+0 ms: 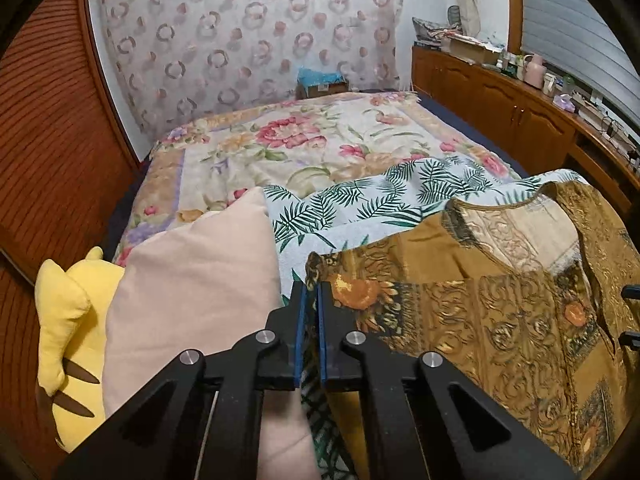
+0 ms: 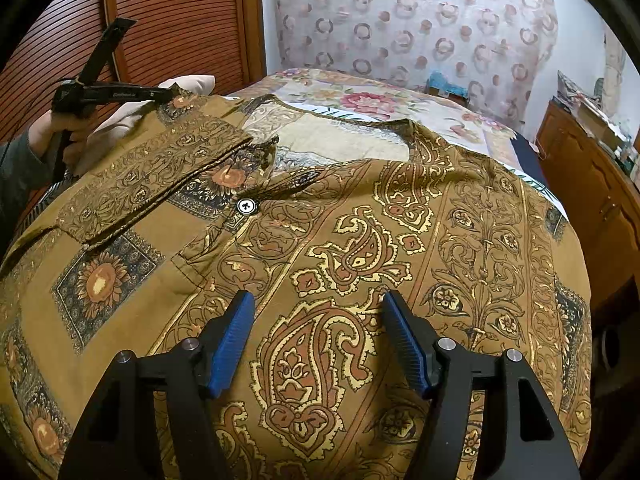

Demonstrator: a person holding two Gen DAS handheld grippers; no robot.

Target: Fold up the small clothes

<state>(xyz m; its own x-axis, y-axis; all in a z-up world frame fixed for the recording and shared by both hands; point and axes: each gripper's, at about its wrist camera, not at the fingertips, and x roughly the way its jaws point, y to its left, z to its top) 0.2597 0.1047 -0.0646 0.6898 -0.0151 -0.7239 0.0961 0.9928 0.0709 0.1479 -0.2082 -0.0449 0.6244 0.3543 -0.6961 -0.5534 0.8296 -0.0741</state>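
Left gripper (image 1: pixel 311 290) sits low in the centre of my left wrist view, its 2 blue pads pinched together on the corner of the brown patterned shirt (image 1: pixel 500 300) where the cloth meets the palm-leaf sheet (image 1: pixel 360 204). From the right wrist view I see the same tool at the upper left of the frame, a hand (image 2: pixel 60 132) wrapped round its handle and its tip at the shirt's shoulder corner, next to the sleeve (image 2: pixel 160 176) that already lies folded across the chest.

My right gripper (image 2: pixel 318 312) hovers at the bottom centre of its own frame with both pads spread wide over the paisley panel, nothing between them. The shirt fills nearly all of that view, lying face up with a white button (image 2: pixel 246 206) just left of centre.

What worries me:
1. The left pinch looks thin, only the very edge of the fabric. If I lift or drag sharply, I judge the corner could slip free and the fold would collapse.
2. The pads may have caught the palm-leaf sheet along with the shirt; I cannot tell from here. Pulling would then drag the sheet too.
3. With the right side unheld, pulling on the left corner alone may skew the whole garment and undo the folded sleeve.
4. The pink pillow (image 1: pixel 192 280) lies just beside the left gripper and could snag the cloth as it swings over.
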